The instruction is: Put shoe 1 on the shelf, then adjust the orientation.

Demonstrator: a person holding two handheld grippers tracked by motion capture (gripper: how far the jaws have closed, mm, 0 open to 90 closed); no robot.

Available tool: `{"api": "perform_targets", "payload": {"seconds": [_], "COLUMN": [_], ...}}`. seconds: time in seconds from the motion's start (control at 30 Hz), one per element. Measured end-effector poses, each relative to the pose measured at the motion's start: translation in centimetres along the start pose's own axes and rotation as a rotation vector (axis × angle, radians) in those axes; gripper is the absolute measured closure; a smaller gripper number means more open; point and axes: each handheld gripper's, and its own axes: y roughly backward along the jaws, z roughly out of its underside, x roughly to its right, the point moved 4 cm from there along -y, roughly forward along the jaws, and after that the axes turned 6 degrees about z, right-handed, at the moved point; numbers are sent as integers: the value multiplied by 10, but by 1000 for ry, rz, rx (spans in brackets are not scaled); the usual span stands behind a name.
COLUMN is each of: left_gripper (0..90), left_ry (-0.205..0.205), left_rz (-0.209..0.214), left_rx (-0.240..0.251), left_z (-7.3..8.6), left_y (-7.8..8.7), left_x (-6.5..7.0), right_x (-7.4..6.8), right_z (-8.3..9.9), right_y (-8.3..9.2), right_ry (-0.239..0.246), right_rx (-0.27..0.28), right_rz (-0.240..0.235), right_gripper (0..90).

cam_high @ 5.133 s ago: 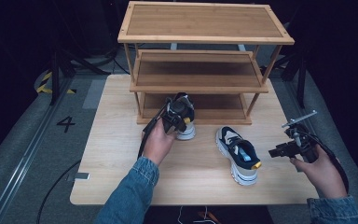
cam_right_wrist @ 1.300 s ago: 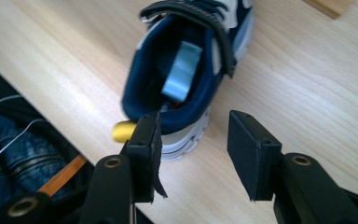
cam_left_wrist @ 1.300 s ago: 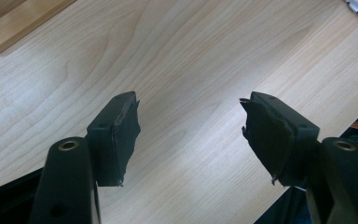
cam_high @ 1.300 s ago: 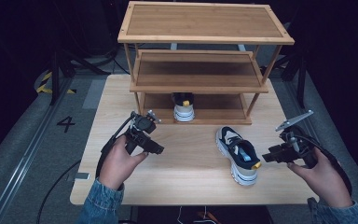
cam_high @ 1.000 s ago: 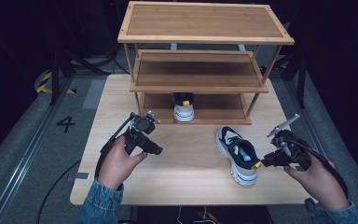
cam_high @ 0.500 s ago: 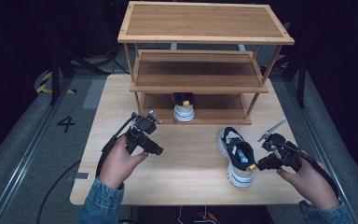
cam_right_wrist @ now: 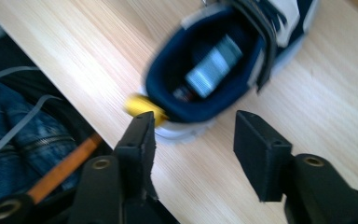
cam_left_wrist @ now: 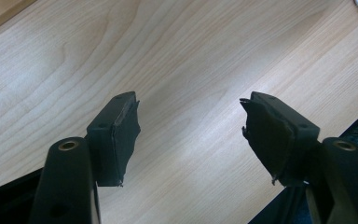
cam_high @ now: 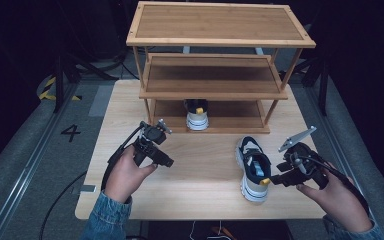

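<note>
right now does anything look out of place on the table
One sneaker lies out on the table near the right tongs, while its mate already sits on the rack's bottom shelf.

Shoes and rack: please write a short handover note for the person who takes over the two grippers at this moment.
Left gripper: open, holds nothing, over bare table in front of the rack.
Right gripper: jaws have just been opening and stand apart at the heel of the second shoe; nothing between them.
Done: first shoe stands on the rack's bottom shelf.
Left: the second shoe lies on the table, right of centre, heel toward the person. Probably grip it near the heel and set it on the shelf beside the first.
</note>
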Motion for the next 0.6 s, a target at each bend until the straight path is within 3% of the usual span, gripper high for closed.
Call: {"api": "perform_targets", "payload": {"seconds": [0.03, 0.1, 0.3, 0.37, 0.6], "left_gripper": [348, 347, 346, 346, 339], "left_ry": [1, 3, 26, 16, 32], "left_rz": [-1, 1, 1, -12, -11], "left_rx": [0, 3, -4, -9, -18], "left_z": [0, 2, 7, 8, 12], "left_y": [0, 1, 0, 1, -1], "left_x": [0, 0, -3, -6, -9], "right_x": [0, -9, -9, -10, -14], "right_z": [0, -6, -15, -15, -19], "right_y": [0, -4, -22, -26, -51], "right_ry": [0, 54, 64, 72, 87], "right_rx": [0, 10, -9, -15, -88], "right_rz": [0, 4, 0, -3, -43], "right_gripper": [453, 414, 427, 427, 433]}}
